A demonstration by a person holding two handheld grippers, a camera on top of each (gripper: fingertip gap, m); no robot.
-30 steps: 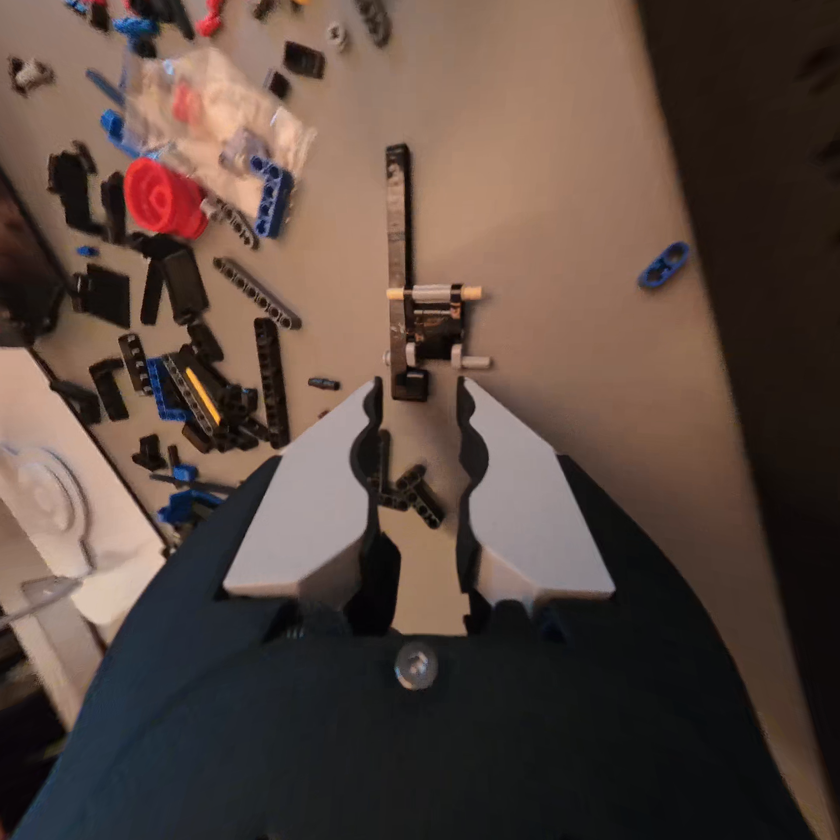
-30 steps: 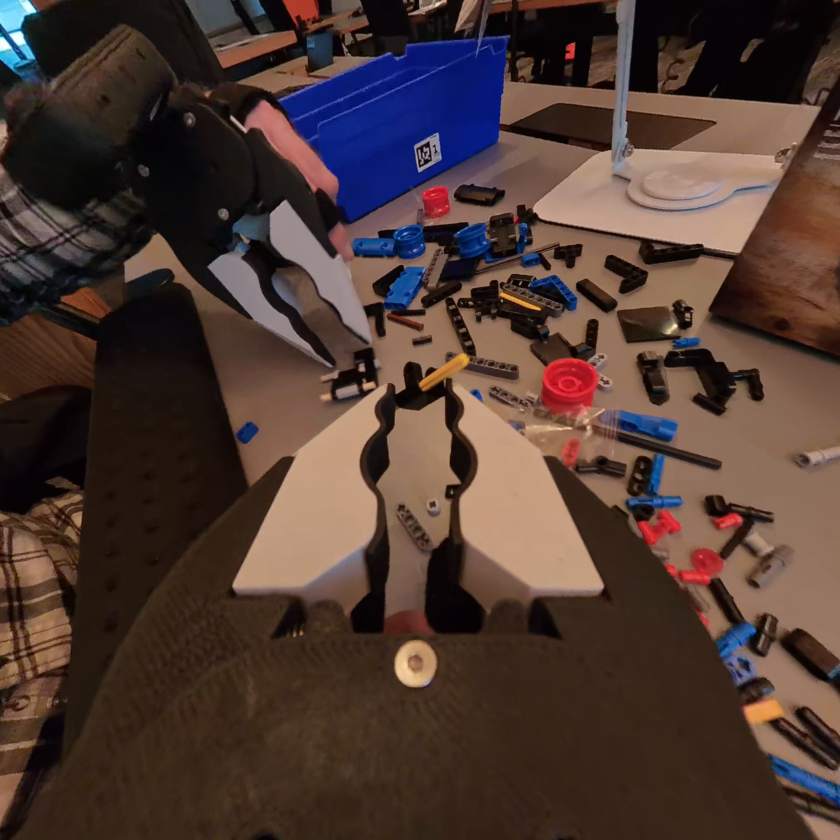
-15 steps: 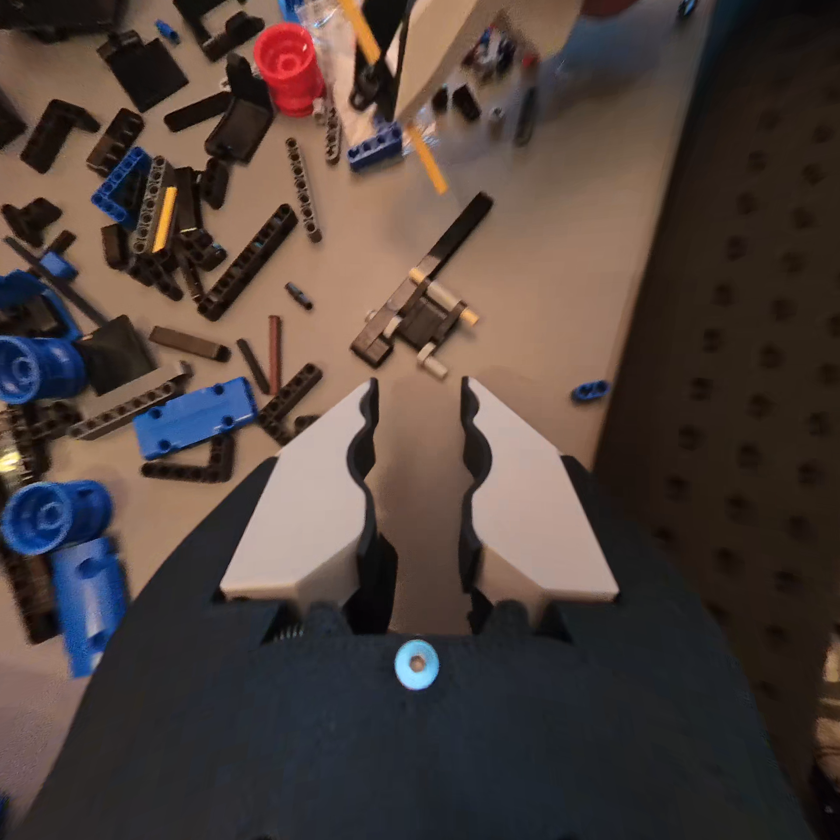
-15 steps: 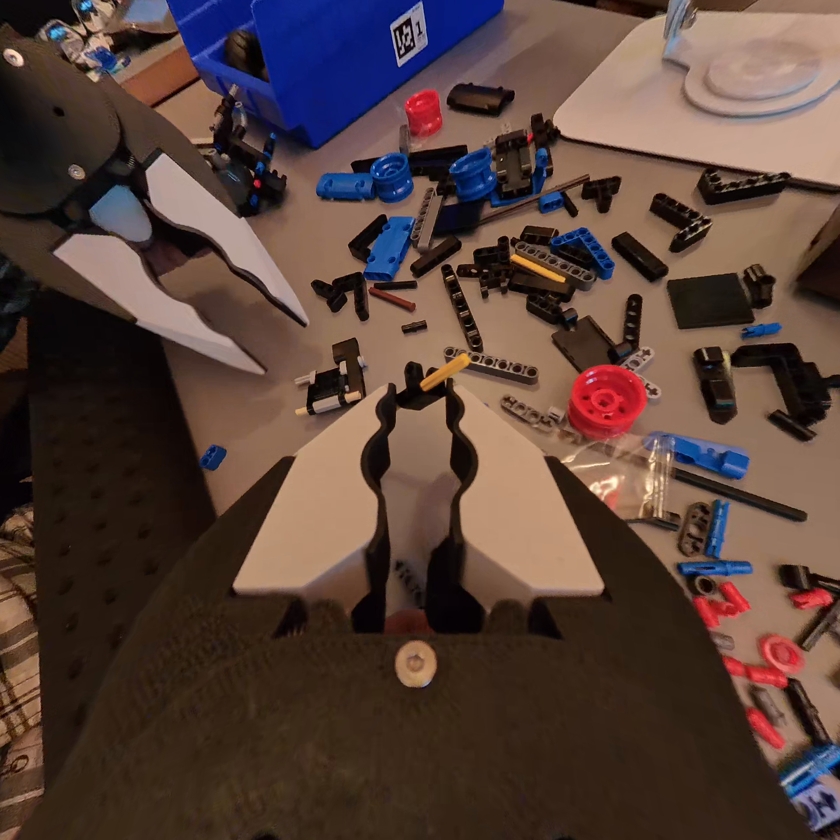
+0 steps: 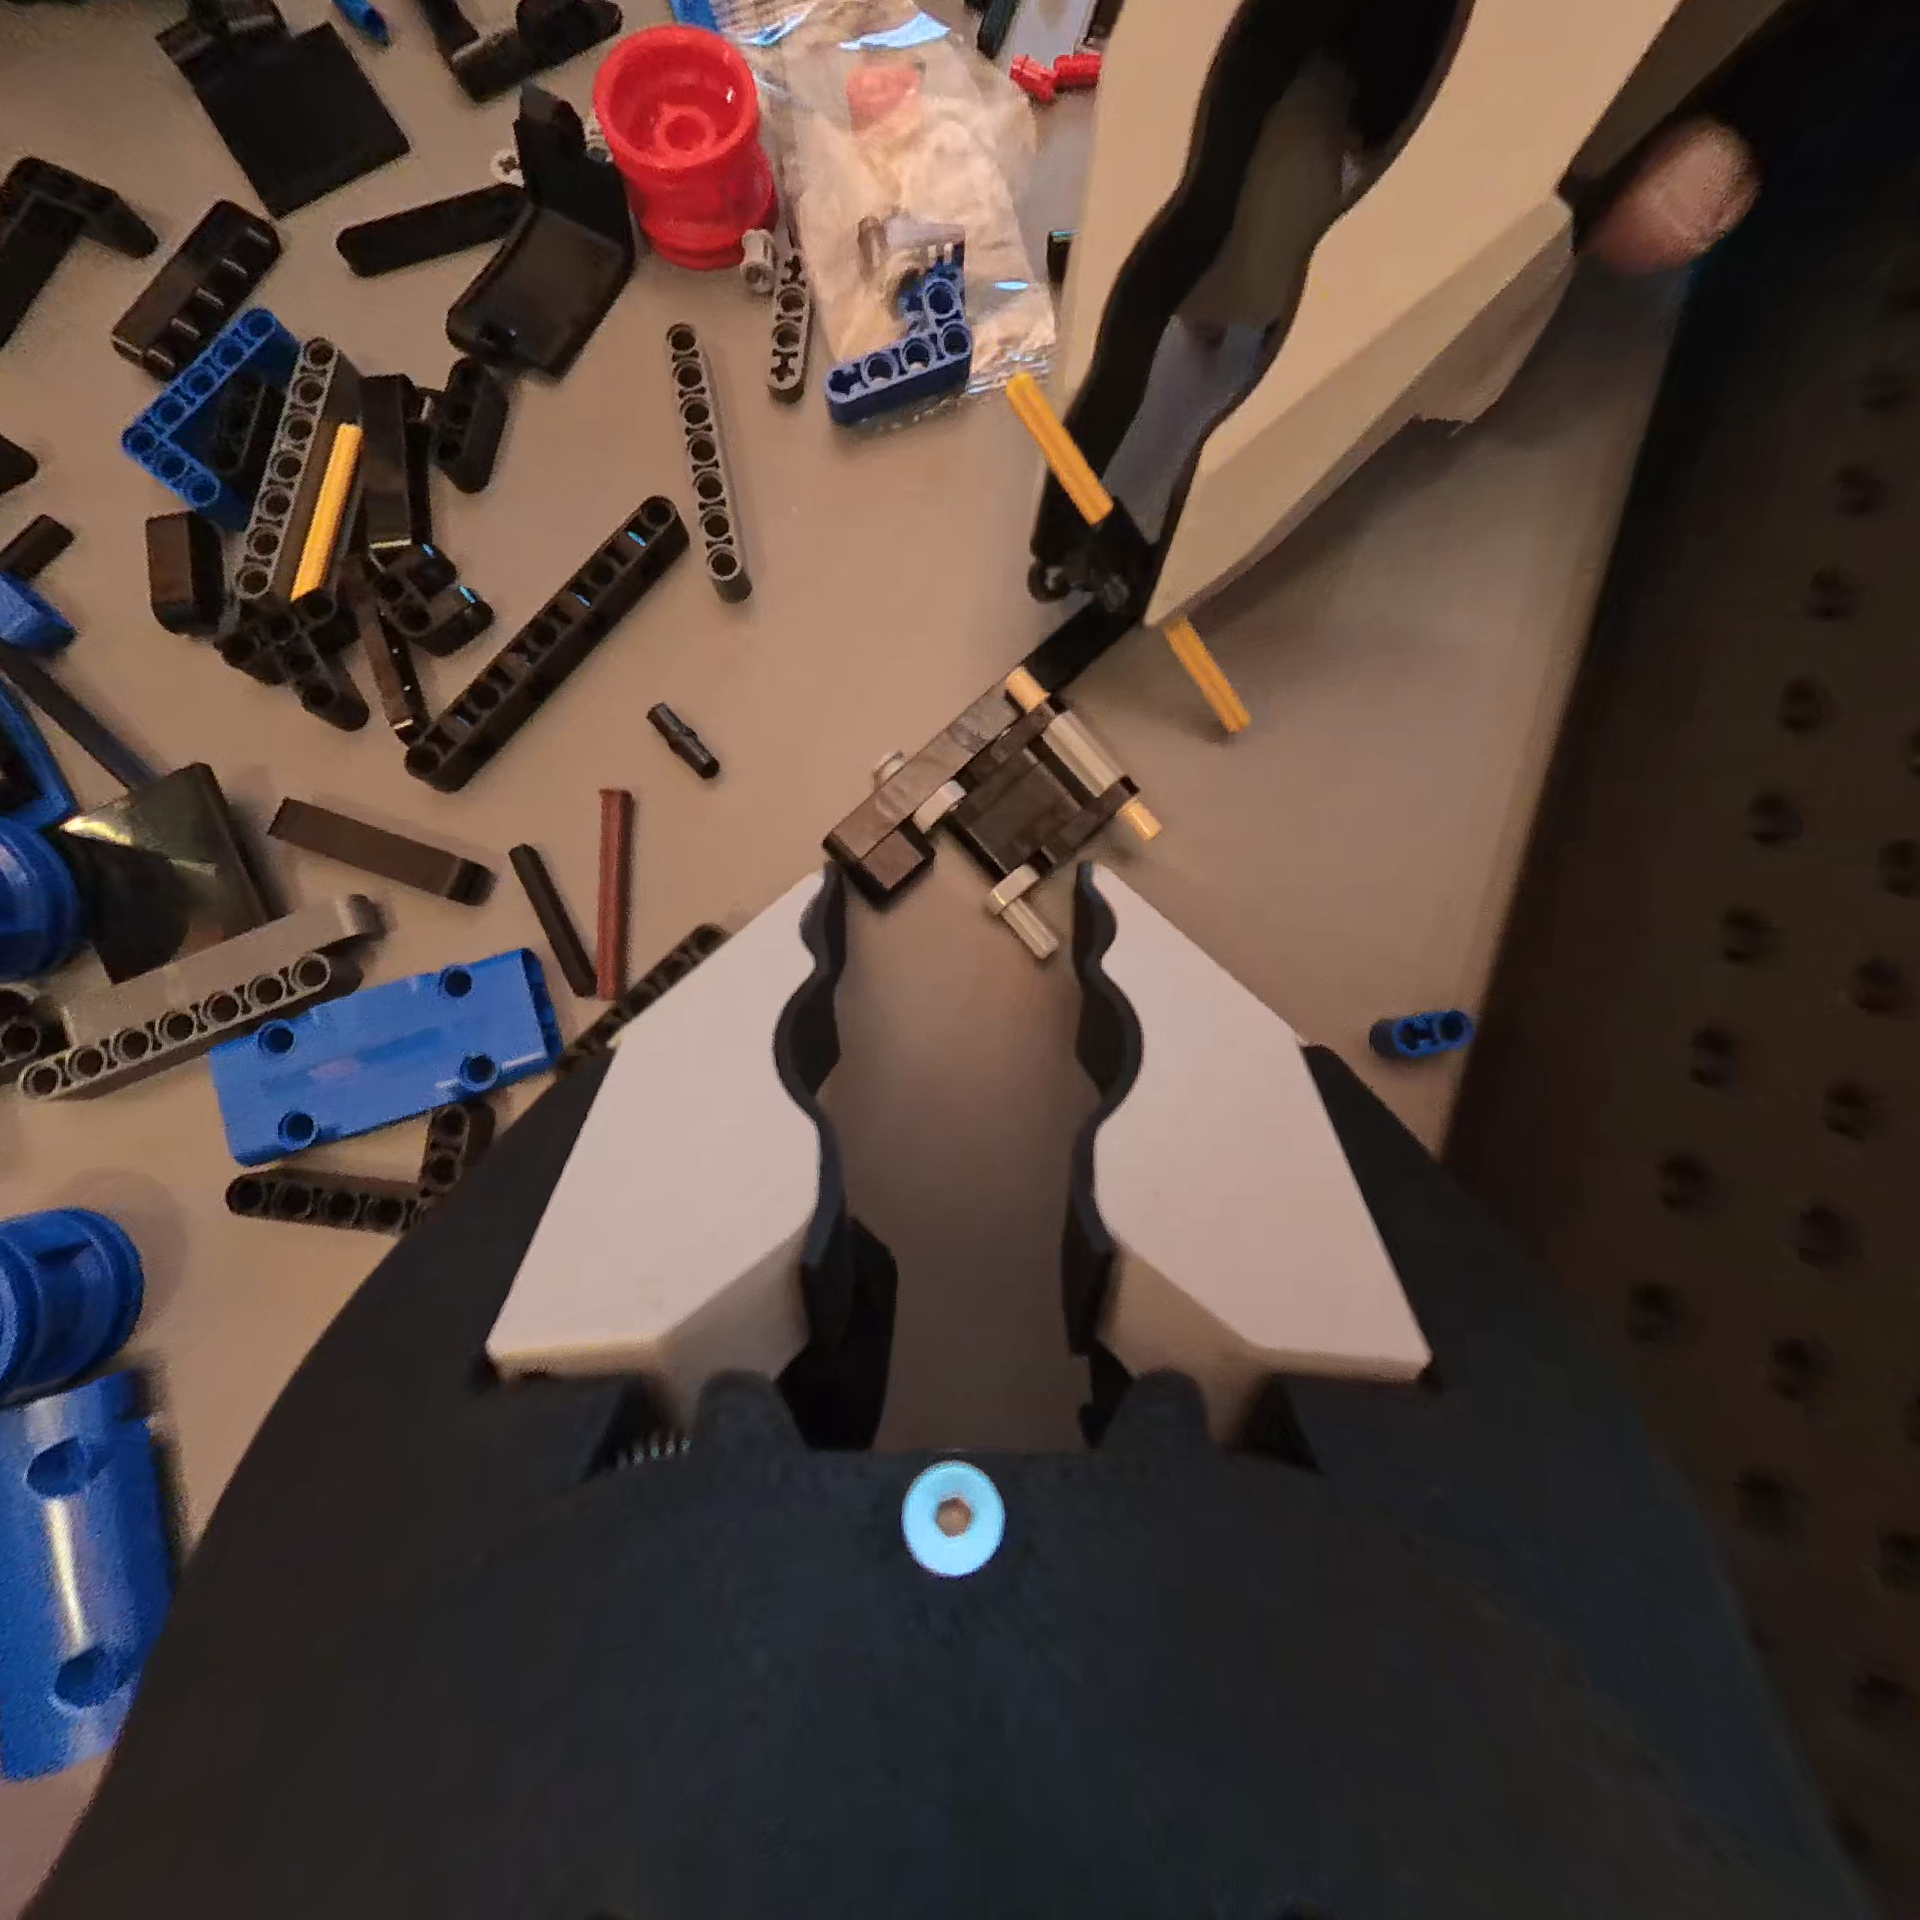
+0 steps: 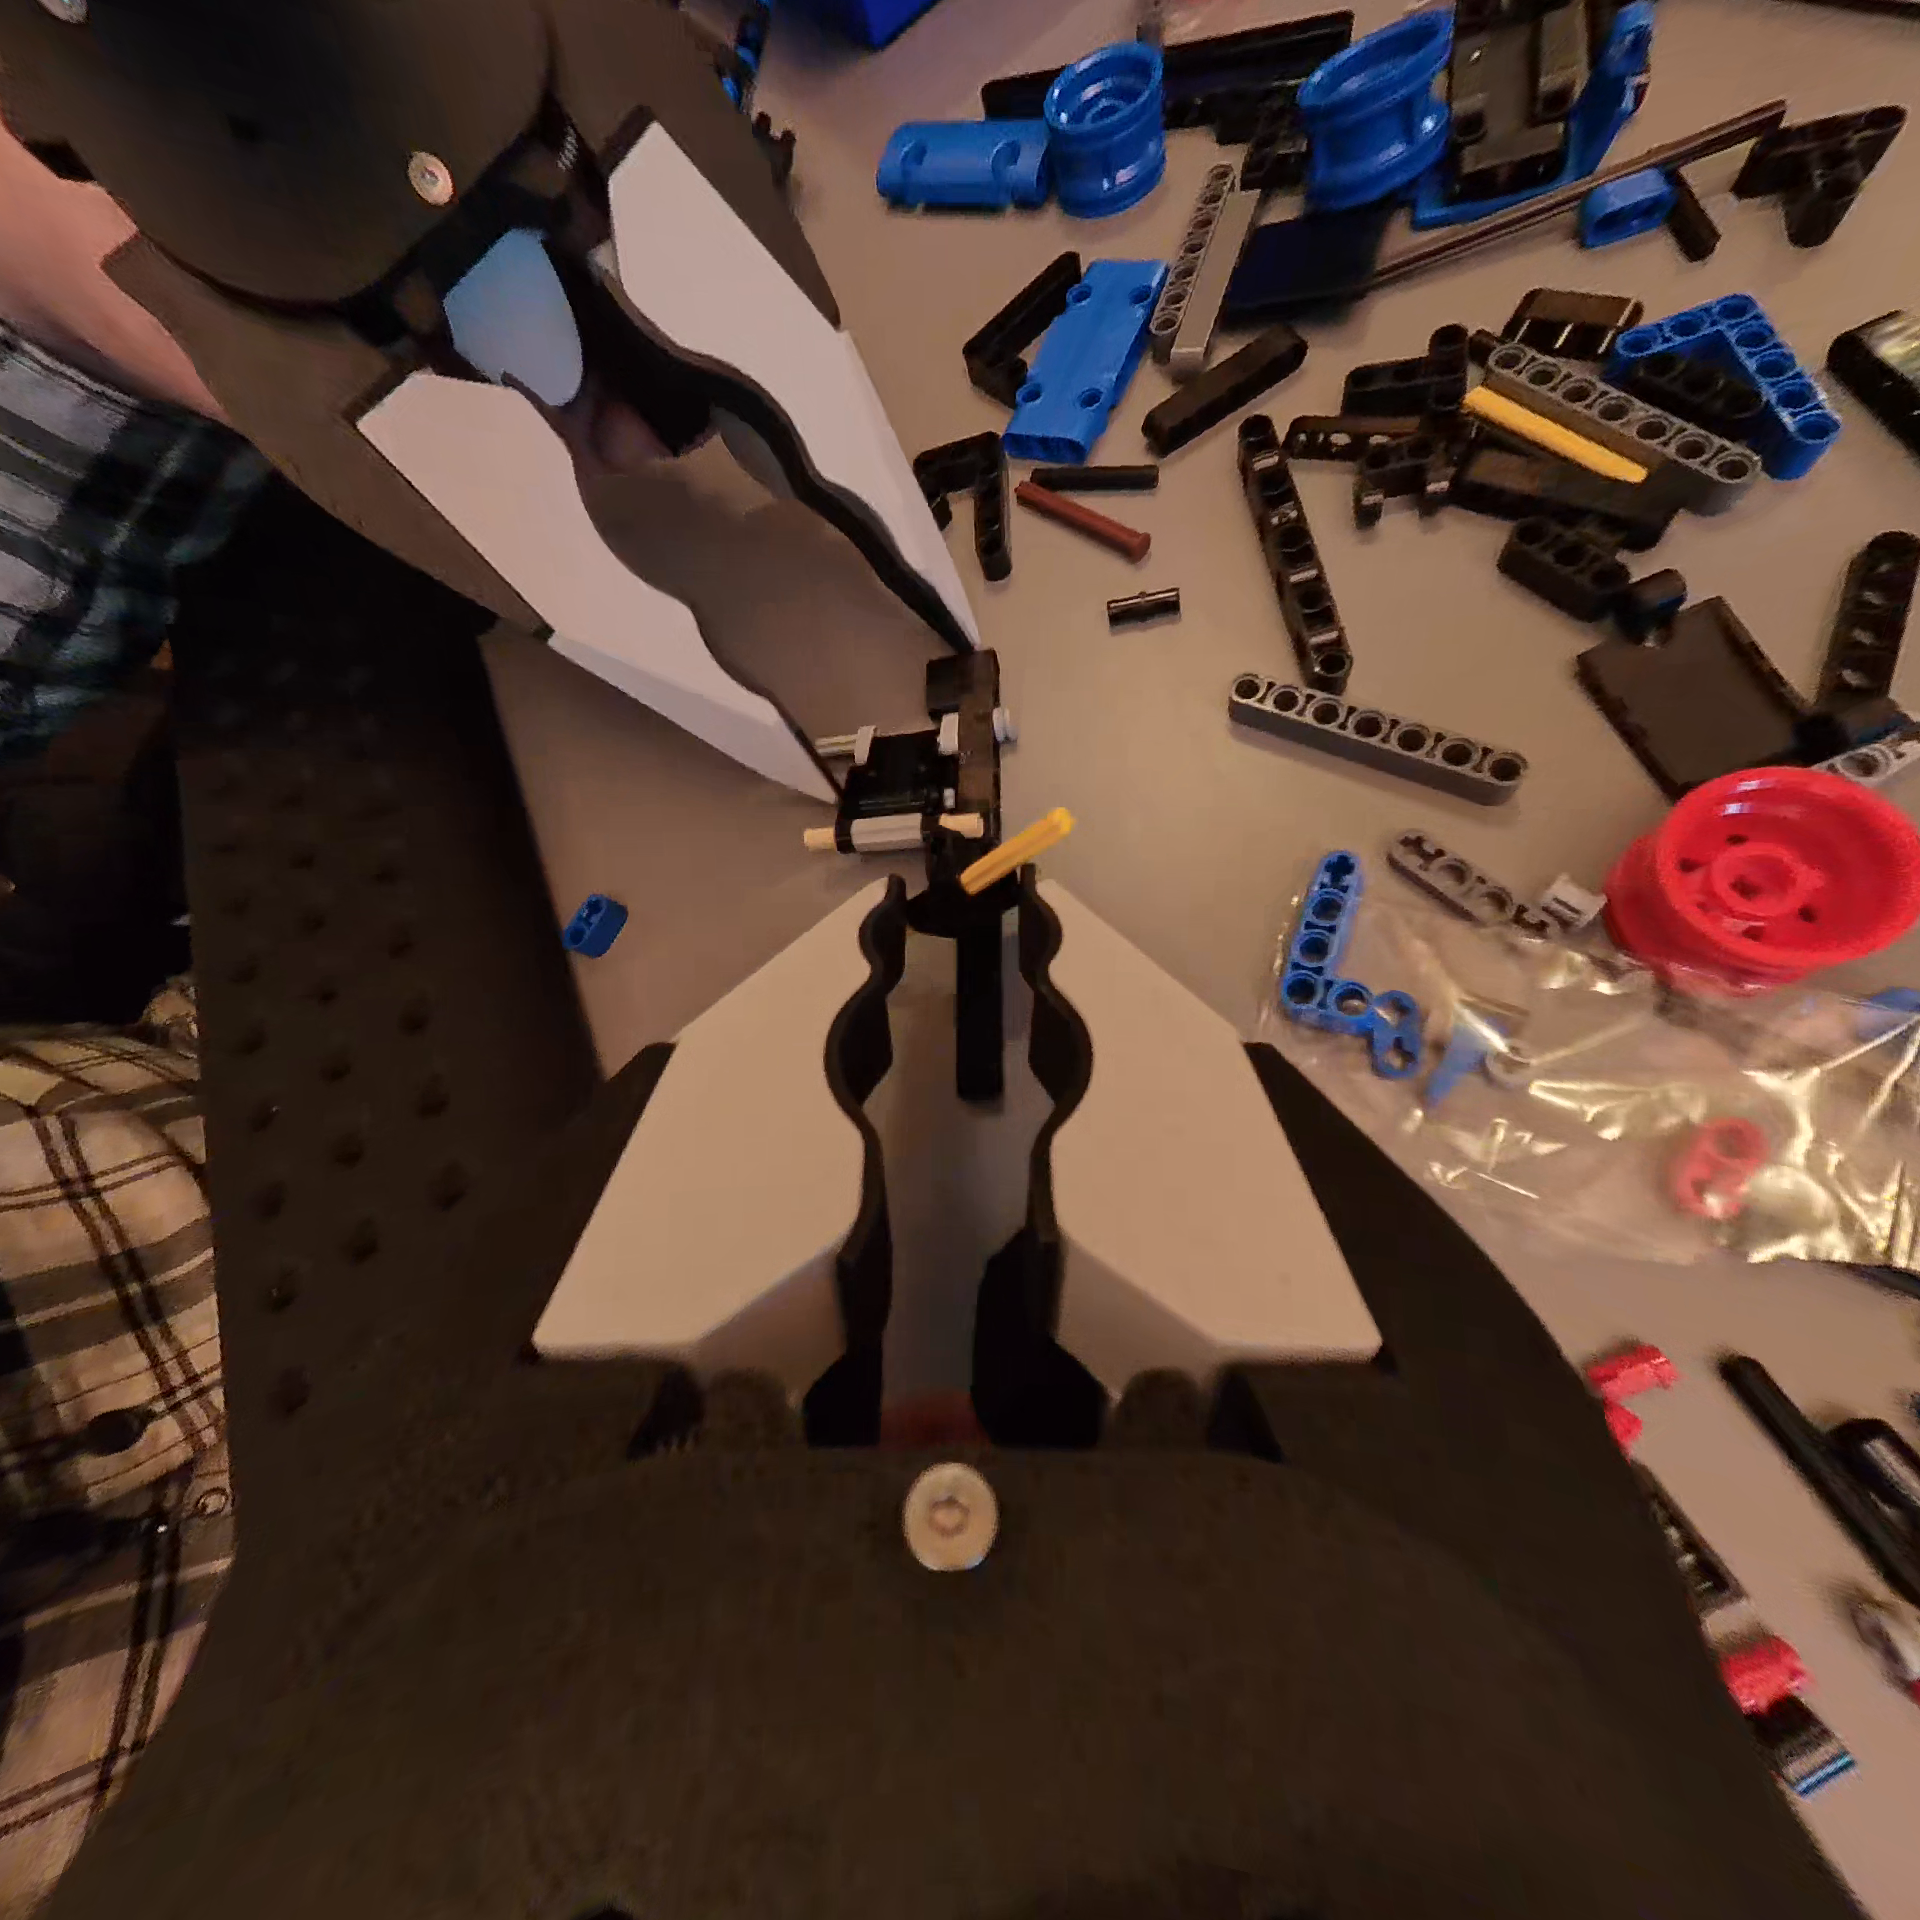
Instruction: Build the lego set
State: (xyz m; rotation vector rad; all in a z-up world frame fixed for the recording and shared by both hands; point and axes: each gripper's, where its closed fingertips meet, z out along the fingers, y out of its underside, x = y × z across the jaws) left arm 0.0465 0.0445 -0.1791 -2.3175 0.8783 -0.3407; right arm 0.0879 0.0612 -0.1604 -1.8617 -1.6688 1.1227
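A small black assembly [image 5: 987, 800] with grey and tan pins lies on the grey table [image 5: 935, 582]; its long black beam runs away under my right gripper. My left gripper [image 5: 958, 904] is open, its tips flanking the assembly's near end. My right gripper [image 6: 958, 894] is shut on a small black connector with a yellow axle [image 6: 1016, 850] and holds it over the beam, right next to the assembly [image 6: 914, 774]. The yellow axle [image 5: 1060, 447] and right gripper [image 5: 1122, 561] also show in the left wrist view. The left gripper [image 6: 899, 717] shows in the right wrist view.
Loose black, blue and grey pieces cover the table to the left, among them a red wheel [image 5: 686, 135], a clear parts bag [image 5: 914, 208] and a blue plate [image 5: 384, 1049]. A small blue piece [image 5: 1418, 1032] lies near the table edge, beside a dark perforated surface [image 5: 1714, 1039]. The grippers' ends are close to 6 centimeters from one another.
My left gripper has swung round and come up to the assembly, still open. My right gripper has carried the yellow-axle piece forward and down to the assembly's beam.
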